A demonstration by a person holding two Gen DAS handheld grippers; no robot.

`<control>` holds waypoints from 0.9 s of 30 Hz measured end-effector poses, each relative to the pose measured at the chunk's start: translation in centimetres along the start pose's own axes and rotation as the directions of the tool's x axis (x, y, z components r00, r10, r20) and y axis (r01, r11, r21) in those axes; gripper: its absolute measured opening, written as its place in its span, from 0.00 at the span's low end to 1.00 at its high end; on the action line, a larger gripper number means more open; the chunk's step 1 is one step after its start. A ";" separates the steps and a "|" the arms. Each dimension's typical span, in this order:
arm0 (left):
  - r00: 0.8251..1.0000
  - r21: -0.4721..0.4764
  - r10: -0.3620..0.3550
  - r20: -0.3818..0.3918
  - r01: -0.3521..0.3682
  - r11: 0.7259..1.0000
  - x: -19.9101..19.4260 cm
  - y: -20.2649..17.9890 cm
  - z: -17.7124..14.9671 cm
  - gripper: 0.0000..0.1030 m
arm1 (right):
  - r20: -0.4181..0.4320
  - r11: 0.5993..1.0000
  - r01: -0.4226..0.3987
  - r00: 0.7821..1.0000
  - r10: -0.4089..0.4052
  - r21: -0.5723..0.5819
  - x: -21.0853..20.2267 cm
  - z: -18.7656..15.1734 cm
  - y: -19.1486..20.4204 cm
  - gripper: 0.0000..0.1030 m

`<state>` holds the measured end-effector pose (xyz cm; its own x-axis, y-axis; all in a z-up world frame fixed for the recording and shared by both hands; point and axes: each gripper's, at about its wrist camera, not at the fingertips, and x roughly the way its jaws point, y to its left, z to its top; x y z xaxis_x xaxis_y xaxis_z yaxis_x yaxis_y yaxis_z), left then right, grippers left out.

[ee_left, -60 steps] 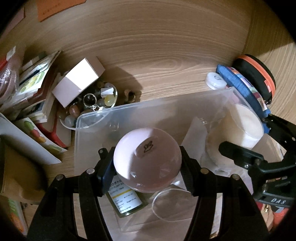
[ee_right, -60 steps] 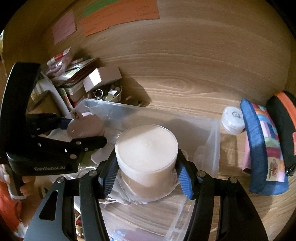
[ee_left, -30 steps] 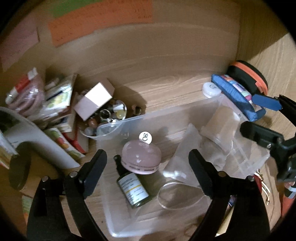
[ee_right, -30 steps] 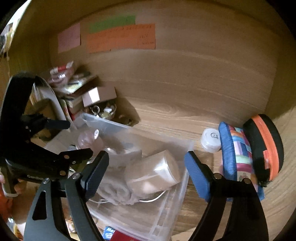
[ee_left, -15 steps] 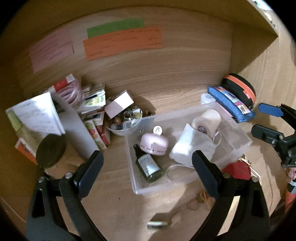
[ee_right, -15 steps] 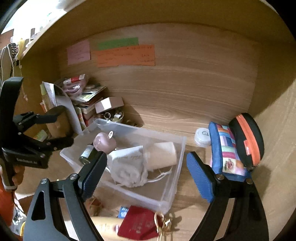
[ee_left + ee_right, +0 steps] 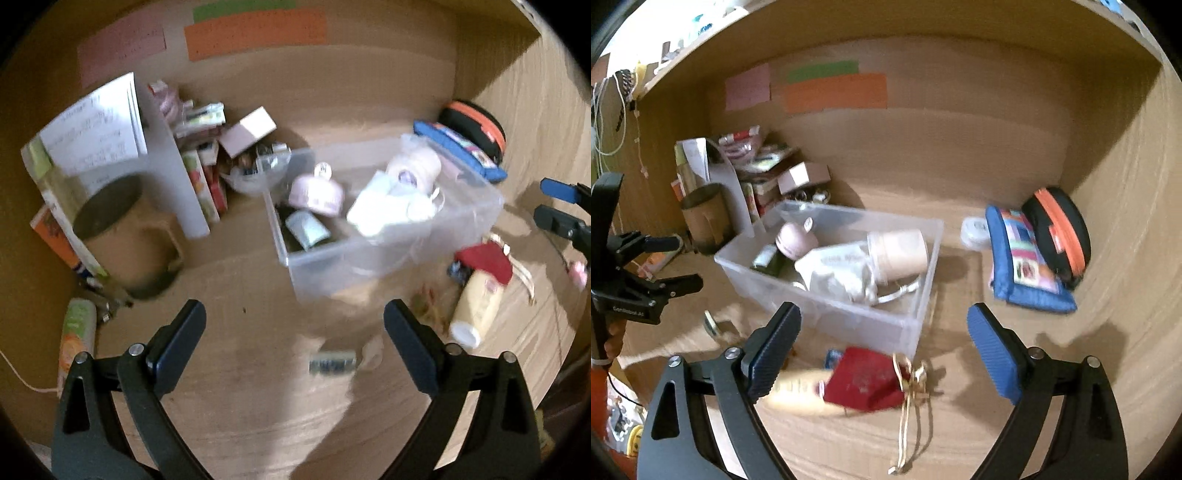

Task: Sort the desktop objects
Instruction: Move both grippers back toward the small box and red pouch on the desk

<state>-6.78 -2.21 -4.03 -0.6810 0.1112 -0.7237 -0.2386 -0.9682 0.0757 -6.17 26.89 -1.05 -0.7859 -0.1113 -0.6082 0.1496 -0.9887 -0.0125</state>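
Observation:
A clear plastic bin (image 7: 465, 218) (image 7: 916, 325) sits mid-desk. In it lie a pink round case (image 7: 316, 192) (image 7: 796, 240), a dark bottle (image 7: 304, 227) (image 7: 768, 260), a white cloth pouch (image 7: 384, 208) (image 7: 838, 275) and a cream jar (image 7: 417, 166) (image 7: 899, 253) on its side. My left gripper (image 7: 293, 334) is open and empty, pulled back in front of the bin, above a small metal cylinder (image 7: 332, 363). My right gripper (image 7: 884, 341) is open and empty, above a red pouch (image 7: 860, 384) and a cream tube (image 7: 798, 397).
Books, a white box (image 7: 247, 131) and a brown cup (image 7: 122, 229) crowd the left. A blue patchwork pouch (image 7: 1023, 262), a black-orange case (image 7: 1060, 232) and a white round lid (image 7: 975, 227) lie right of the bin. An orange-green tube (image 7: 75, 339) lies front left.
Both grippers opened, left the pink case and the cream jar in the bin, and drew back and up from it. The views are now wider and blurred by motion.

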 end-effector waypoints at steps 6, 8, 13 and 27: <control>0.998 0.019 -0.033 -0.057 0.034 0.999 1.5 0.0 -2.7 0.95 | -0.072 1.000 0.012 0.997 -0.010 0.023 1.2 -2.6 -0.1 0.88; 0.996 0.012 -0.043 -0.074 0.044 0.999 2.1 0.3 -3.1 0.95 | -0.092 1.000 0.012 0.996 -0.010 0.028 1.6 -3.2 -0.1 0.88; 0.989 -0.023 -0.089 -0.121 0.087 0.996 3.4 0.6 -3.6 0.79 | -0.124 0.999 -0.010 0.992 0.016 0.048 2.5 -4.4 0.0 0.88; 0.987 -0.024 -0.093 -0.132 0.091 0.996 4.6 0.1 -3.9 0.64 | -0.221 0.995 -0.043 0.973 0.062 0.090 6.7 -4.7 -0.6 0.88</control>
<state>-7.25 -2.68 -10.04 -0.5588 0.1702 -0.8116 -0.2826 -0.9592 -0.0066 -8.77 27.18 -8.85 -0.6232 -0.1476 -0.7680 0.1292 -0.9880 0.0850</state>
